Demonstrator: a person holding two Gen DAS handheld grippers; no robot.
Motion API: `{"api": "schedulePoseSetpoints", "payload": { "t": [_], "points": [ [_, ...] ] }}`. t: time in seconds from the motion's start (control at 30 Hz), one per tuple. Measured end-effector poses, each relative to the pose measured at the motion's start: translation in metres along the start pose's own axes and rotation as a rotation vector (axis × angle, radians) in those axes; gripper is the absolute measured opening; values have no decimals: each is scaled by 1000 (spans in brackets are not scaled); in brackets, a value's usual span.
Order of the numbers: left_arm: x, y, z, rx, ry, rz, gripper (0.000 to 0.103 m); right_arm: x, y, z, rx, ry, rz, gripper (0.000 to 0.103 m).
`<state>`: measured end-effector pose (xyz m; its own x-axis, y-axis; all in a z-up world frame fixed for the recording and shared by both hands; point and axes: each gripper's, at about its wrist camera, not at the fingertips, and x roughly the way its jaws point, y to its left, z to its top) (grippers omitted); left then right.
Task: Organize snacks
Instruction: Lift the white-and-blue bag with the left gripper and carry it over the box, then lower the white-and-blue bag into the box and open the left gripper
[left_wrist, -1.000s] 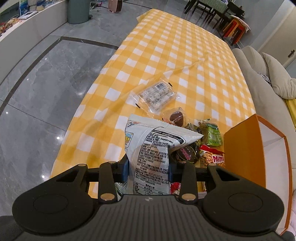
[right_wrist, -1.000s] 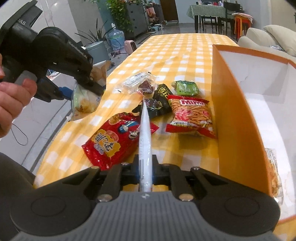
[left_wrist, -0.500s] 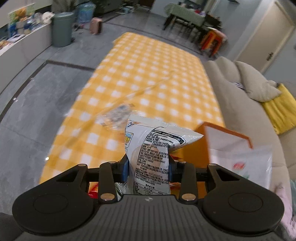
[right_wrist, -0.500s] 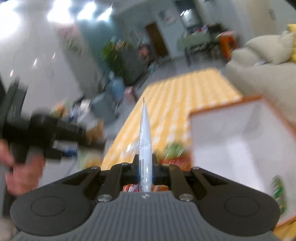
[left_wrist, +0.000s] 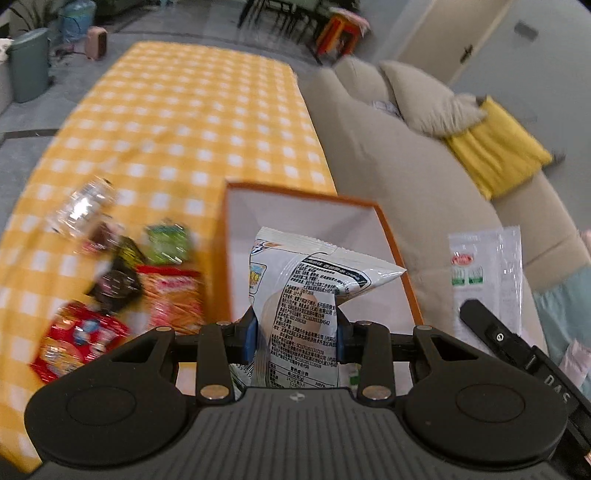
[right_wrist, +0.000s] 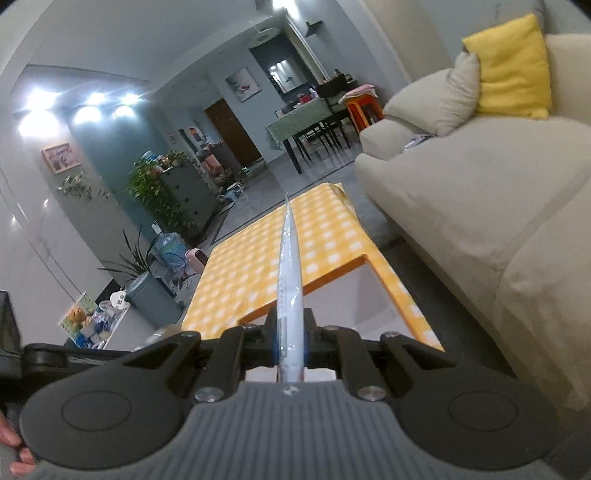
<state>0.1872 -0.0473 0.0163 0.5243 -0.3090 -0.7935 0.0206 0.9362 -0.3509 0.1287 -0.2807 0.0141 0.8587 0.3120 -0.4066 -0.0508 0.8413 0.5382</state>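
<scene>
The left gripper (left_wrist: 295, 328) has its fingers clenched on a white crinkly snack bag with black printed text (left_wrist: 306, 295). The bag sits squarely between the two blue-padded fingers, pinched at its lower half, and its puffed upper part rises beyond the fingertips, leaning to their right. Directly ahead of and below these fingers lies the open orange cardboard box with a white inside (left_wrist: 314, 218); the bag hangs over its cavity.

To the left of the left fingers, on the yellow-and-white checked tabletop (left_wrist: 177, 110), lie the loose snacks, blurred: a red packet (left_wrist: 74, 339), an orange-red packet (left_wrist: 173, 295), a dark wrapper (left_wrist: 116, 284), a green packet (left_wrist: 168, 243) and a clear plastic pack (left_wrist: 86, 203).

To the right of the left fingers, the right gripper (right_wrist: 291, 343) appears from the side, holding a flat white sachet with a red and green label (left_wrist: 484, 273) upright, just beside the box's right wall. In its own view the fingers are closed tight on that sachet, seen edge-on as a thin blade running straight out between and past the fingertips. The box's orange rim lies just under them, and a beige sofa (right_wrist: 461, 206) stands to their right.
</scene>
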Motion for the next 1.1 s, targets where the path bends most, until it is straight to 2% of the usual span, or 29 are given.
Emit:
{"api": "schedulePoseSetpoints", "payload": {
  "t": [0.2, 0.4, 0.5, 0.6, 0.63, 0.67, 0.73, 0.8, 0.87, 0.93, 1.1],
  "points": [
    [54, -26, -9, 3, 113, -6, 43, 0, -18, 3, 49, 23, 10, 8],
    [98, -35, -31, -70, 230, 18, 43, -3, -31, 8, 80, 14, 15, 9],
    [112, -39, -43, -92, 259, 37, 43, -3, -35, 9, 90, 22, 13, 9],
    [123, -39, -51, -132, 248, 56, 45, -4, -38, 7, 89, 40, 5, 10],
    [125, -38, -52, -138, 242, 54, 51, -3, -38, 7, 91, 44, -3, 10],
    [126, -38, -54, -141, 241, 52, 65, -2, -38, 8, 95, 48, -8, 10],
    [127, -37, -55, -138, 259, 35, 77, -2, -41, 7, 112, 55, -18, 11],
    [123, -37, -54, -149, 253, 25, 73, -2, -44, 8, 121, 58, -24, 13],
    [113, -33, -52, -173, 234, 0, 59, -2, -42, 8, 126, 59, -30, 15],
    [104, -28, -51, -189, 221, -30, 53, -3, -42, 6, 131, 61, -31, 15],
    [99, -21, -49, -188, 214, -91, 48, 5, -44, 7, 133, 90, -21, 10]
  ]
}}
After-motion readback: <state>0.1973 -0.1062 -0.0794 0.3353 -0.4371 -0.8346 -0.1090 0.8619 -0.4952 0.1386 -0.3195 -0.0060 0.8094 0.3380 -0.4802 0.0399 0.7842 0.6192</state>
